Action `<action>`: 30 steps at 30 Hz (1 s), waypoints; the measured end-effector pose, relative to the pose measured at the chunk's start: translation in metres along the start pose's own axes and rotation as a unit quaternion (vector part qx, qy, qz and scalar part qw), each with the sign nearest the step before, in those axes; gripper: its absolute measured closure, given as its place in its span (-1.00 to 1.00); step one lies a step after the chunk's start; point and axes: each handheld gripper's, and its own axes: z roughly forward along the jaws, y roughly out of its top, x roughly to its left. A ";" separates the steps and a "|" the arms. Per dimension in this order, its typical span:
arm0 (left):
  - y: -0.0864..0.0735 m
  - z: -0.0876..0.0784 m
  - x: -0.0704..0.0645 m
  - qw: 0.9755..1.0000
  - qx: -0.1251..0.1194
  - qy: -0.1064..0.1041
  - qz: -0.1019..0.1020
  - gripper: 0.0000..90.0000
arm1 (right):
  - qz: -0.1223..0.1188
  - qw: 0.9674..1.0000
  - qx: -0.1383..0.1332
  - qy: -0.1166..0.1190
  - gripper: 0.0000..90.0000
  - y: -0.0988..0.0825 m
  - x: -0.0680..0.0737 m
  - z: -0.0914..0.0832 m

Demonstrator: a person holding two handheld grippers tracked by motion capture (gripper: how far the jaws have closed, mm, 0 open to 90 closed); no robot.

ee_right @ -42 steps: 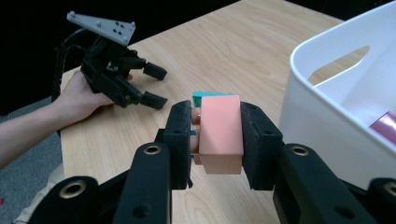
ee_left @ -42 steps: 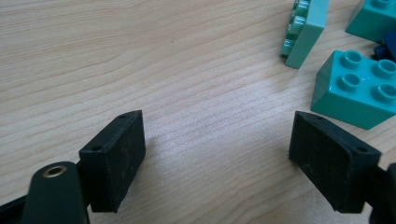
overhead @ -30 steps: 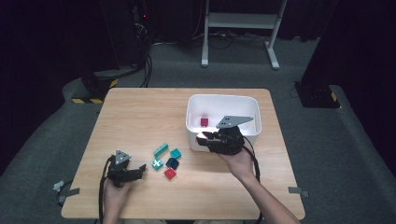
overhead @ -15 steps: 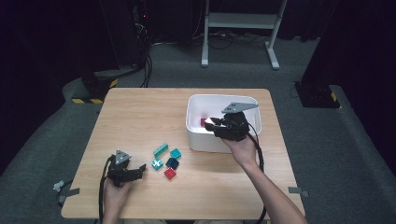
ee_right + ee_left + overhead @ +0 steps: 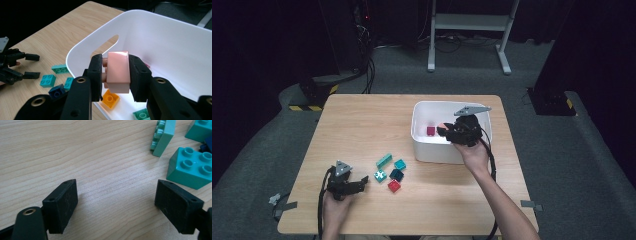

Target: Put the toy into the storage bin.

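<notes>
Left gripper (image 5: 357, 185) sits on the table (image 5: 362, 125) near the front edge, jaws wide apart on bare wood, with five loose bricks just ahead: one red (image 5: 394, 186), one dark blue (image 5: 396, 174), three teal (image 5: 384, 160). Right gripper (image 5: 115, 75) is clamped on one pink brick (image 5: 118, 71), glossy, turned sideways with studs against one pad, held above the white bin (image 5: 424, 150) interior. Bin holds at least three bricks — orange (image 5: 110, 98), green (image 5: 141, 115), red (image 5: 431, 131) — with open floor and table around it.
</notes>
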 end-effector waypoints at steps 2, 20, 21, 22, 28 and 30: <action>0.000 0.000 0.000 1.000 0.000 0.000 0.000 -0.58 | 0.003 1.000 0.006 0.001 0.48 -0.001 -0.002 0.003; 0.000 0.000 0.000 1.000 0.000 0.002 0.001 -0.59 | 0.018 1.000 -0.006 0.002 0.11 -0.012 -0.001 -0.001; 0.000 0.000 0.000 1.000 0.000 0.002 0.001 -0.59 | 0.014 1.000 -0.009 0.005 0.11 -0.012 0.001 -0.003; 0.000 0.000 0.000 1.000 0.000 0.002 0.001 -0.59 | 0.012 1.000 -0.010 0.008 0.11 -0.013 0.003 -0.004; 0.000 0.000 0.000 1.000 0.000 0.002 0.001 -0.59 | -0.002 1.000 -0.018 0.014 0.12 -0.017 0.012 -0.011; 0.000 0.000 0.000 1.000 0.000 0.002 0.001 -0.59 | -0.004 1.000 -0.022 0.018 0.12 -0.019 0.015 -0.013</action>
